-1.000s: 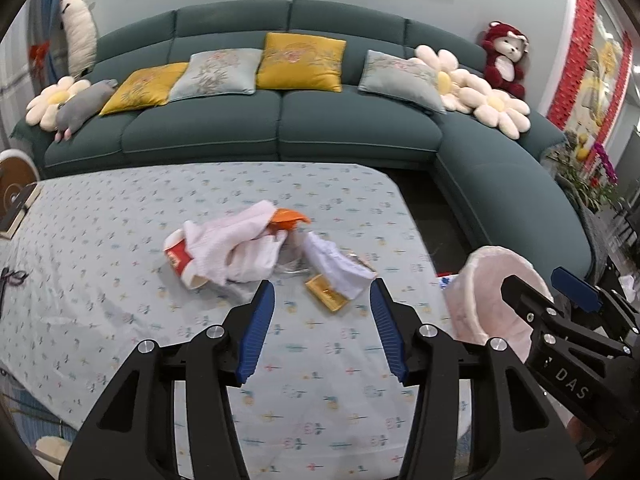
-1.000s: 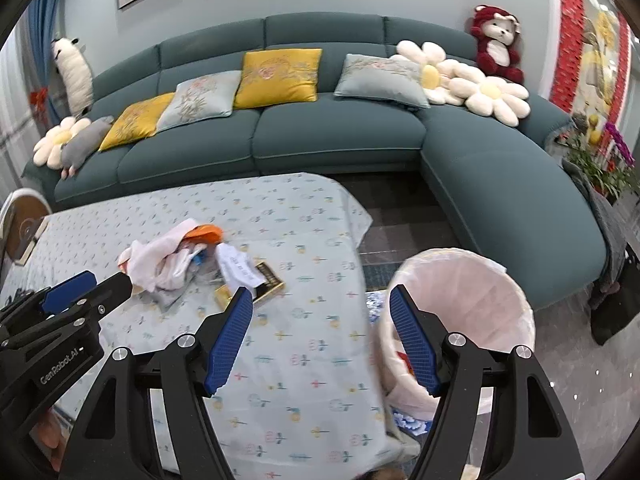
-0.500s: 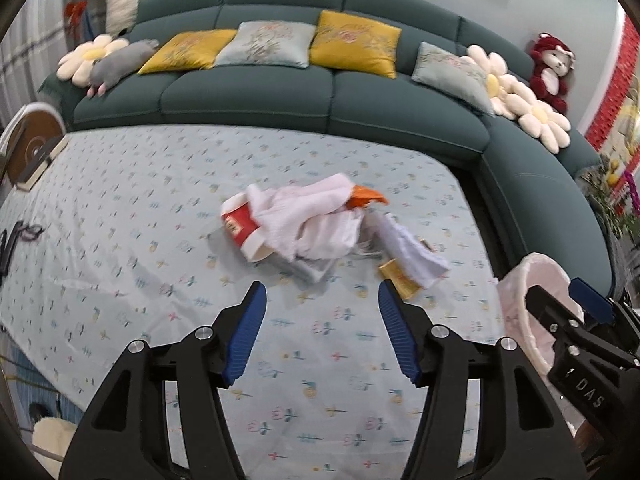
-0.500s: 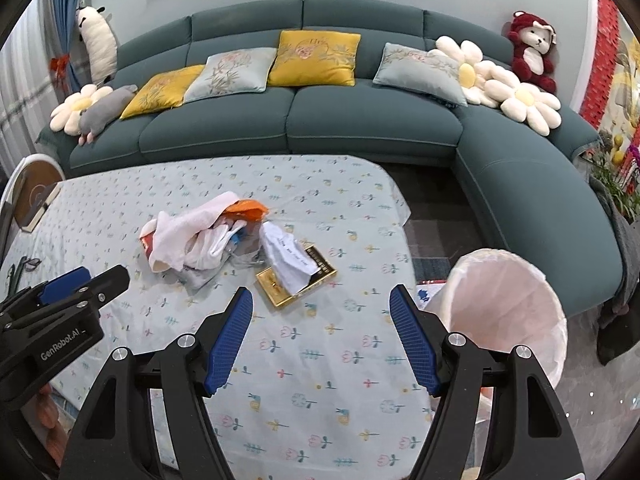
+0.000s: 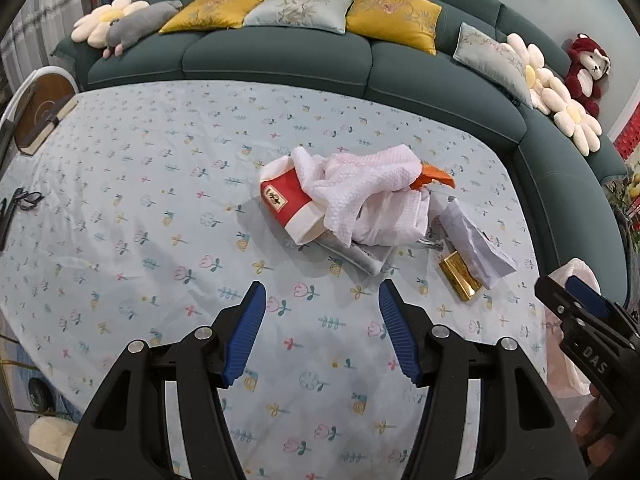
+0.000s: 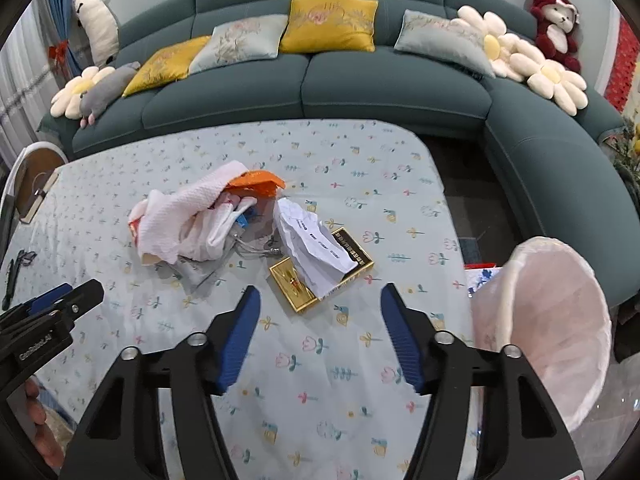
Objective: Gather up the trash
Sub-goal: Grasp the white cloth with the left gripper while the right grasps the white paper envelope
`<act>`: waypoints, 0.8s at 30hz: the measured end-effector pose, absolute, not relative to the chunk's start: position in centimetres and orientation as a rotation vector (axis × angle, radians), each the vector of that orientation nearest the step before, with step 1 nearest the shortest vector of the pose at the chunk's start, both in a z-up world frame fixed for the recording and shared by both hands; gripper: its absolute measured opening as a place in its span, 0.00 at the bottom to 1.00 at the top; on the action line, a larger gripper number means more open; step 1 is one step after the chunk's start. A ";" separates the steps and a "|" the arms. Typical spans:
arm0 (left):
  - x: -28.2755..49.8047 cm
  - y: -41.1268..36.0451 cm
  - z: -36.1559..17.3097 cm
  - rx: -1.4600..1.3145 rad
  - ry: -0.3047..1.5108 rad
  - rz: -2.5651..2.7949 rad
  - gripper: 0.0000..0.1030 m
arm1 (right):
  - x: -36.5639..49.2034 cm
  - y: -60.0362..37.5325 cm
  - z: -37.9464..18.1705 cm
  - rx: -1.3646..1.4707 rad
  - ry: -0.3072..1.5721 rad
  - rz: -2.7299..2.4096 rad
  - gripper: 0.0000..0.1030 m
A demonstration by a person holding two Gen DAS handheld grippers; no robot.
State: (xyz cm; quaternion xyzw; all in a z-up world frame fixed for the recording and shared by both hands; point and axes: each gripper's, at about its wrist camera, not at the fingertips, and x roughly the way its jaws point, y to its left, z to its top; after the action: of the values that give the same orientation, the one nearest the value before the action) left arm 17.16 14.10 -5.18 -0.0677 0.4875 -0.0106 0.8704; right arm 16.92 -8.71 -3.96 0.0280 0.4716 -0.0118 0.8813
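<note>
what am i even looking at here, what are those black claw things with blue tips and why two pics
Those are two hand-held grippers, one in each of a person's hands, each with a fisheye camera looking along its fingers. One picture is from the left gripper, the other from the right gripper. Both are empty; the right one is closing on nothing. On the flowered tablecloth lies trash: a red paper cup, white tissue, an orange wrapper, crumpled paper on a gold box. A lined bin stands beside the table.
</note>
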 end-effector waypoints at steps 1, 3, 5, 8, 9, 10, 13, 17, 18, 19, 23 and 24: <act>17.7 14.0 -5.5 -0.143 1.025 -0.022 0.55 | 17.5 -8.8 -4.4 0.057 0.988 -0.025 0.52; 18.6 13.9 -6.0 -0.149 1.032 -0.018 0.55 | 18.3 -9.0 -4.9 0.060 0.997 -0.023 0.50; 19.5 13.7 -6.3 -0.158 1.036 -0.018 0.55 | 19.4 -9.2 -5.7 0.060 1.009 -0.020 0.49; 21.1 13.3 -6.6 -0.155 1.035 -0.022 0.55 | 20.8 -9.3 -6.7 0.057 1.031 -0.013 0.46; 21.7 13.2 -6.7 -0.152 1.034 -0.023 0.55 | 21.2 -9.3 -7.1 0.058 1.038 -0.009 0.45; 22.3 13.0 -6.9 -0.149 1.034 -0.027 0.55 | 21.5 -9.4 -7.5 0.060 1.044 -0.005 0.45; 24.0 12.4 -7.6 -0.129 1.038 -0.041 0.55 | 22.4 -9.3 -8.4 0.060 1.060 0.002 0.45; 25.5 12.0 -8.5 -0.114 1.055 -0.046 0.43 | 23.2 -9.3 -9.4 0.078 1.083 0.018 0.38; 25.8 12.0 -8.6 -0.112 1.065 -0.050 0.32 | 23.3 -9.3 -9.6 0.082 1.088 0.022 0.33; 25.9 11.9 -8.7 -0.112 1.074 -0.058 0.21 | 23.4 -9.3 -9.8 0.086 1.093 0.031 0.32; 25.8 11.6 -8.4 -0.100 1.070 -0.070 0.03 | 23.4 -9.1 -9.7 0.084 1.086 0.048 0.30; 25.6 11.4 -8.1 -0.091 1.058 -0.071 0.02 | 23.3 -9.0 -9.5 0.084 1.079 0.051 0.29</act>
State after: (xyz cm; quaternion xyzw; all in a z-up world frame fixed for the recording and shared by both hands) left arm 25.56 11.44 -8.10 -0.0435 0.5043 -0.0337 0.8618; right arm 23.26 -9.02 -9.47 0.0398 0.5137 0.0242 0.8567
